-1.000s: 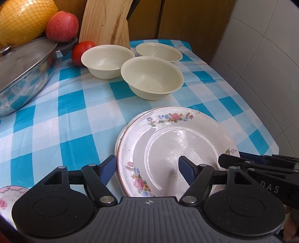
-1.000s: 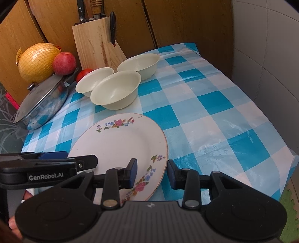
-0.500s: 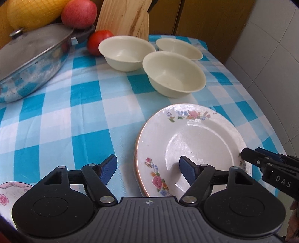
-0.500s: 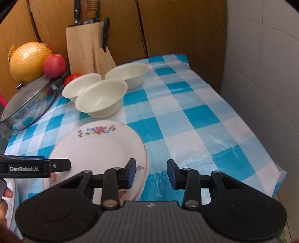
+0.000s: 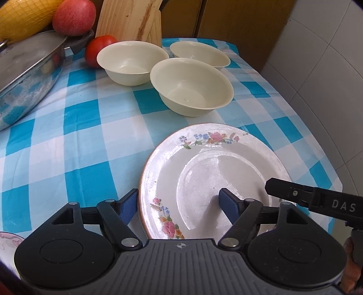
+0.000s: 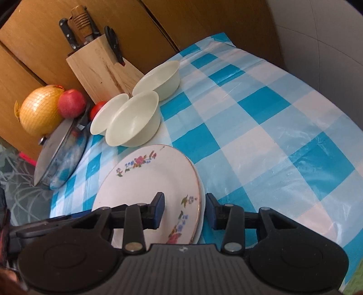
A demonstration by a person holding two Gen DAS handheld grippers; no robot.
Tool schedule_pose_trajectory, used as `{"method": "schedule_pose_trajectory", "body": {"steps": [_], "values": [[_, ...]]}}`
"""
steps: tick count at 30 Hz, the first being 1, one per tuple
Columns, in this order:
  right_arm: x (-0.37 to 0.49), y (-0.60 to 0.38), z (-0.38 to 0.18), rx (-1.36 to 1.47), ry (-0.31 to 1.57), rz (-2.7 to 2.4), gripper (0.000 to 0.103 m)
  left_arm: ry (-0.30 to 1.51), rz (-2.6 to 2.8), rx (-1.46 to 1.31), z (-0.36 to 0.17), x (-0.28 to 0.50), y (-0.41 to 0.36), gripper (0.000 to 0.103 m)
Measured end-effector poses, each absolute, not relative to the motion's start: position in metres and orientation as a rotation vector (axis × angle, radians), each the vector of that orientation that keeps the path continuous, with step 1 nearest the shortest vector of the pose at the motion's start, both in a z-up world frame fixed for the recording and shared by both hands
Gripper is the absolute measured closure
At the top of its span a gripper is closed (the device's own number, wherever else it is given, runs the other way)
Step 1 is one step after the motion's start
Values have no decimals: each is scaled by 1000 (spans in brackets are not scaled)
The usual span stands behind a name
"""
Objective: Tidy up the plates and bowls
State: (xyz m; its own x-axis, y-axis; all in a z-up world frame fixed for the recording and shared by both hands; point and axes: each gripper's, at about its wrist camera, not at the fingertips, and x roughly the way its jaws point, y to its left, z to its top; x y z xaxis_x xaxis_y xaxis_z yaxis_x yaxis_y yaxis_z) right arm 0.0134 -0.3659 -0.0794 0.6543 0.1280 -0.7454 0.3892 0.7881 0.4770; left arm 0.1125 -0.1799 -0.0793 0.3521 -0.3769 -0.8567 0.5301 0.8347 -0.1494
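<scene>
A white plate with flower sprays (image 5: 215,177) lies on top of another plate on the checked cloth; the lower rim shows in the right wrist view under the top plate (image 6: 149,186). My left gripper (image 5: 179,204) is open, hovering over the stack's near left rim with one finger on each side. My right gripper (image 6: 185,211) straddles the stack's right rim; its jaws are opening and the pads stand clear of the plates. Its finger (image 5: 313,197) shows at the right in the left wrist view. Three cream bowls (image 5: 191,86) (image 5: 132,62) (image 5: 199,54) stand clustered behind the plates.
A lidded pan (image 5: 27,74) sits at the left with an apple (image 5: 73,17) and a netted yellow fruit (image 6: 40,111) on it. A tomato (image 5: 97,52) and a knife block (image 6: 102,70) stand behind the bowls. A pink-patterned plate (image 5: 6,240) is at the near left. The tiled wall (image 5: 329,79) flanks the table's right edge.
The right gripper has rolled and shifted, so the stack's right rim again lies between its slightly wider fingers. The flowered plate now rests flat on the lower plate. The left gripper has barely moved.
</scene>
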Motion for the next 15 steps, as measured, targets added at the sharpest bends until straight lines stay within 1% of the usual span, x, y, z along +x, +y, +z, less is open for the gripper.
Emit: {"method": "schedule_pose_trajectory", "body": {"steps": [4, 10, 15], "values": [[22, -351, -77, 585, 865, -166, 66, 1059, -543, 156, -78, 114, -172, 23], [41, -343, -75, 606, 864, -121, 66, 1077, -496, 92, -76, 127, -151, 23], [54, -332, -68, 533, 857, -135, 66, 1050, -496, 127, -74, 123, -152, 23]]}}
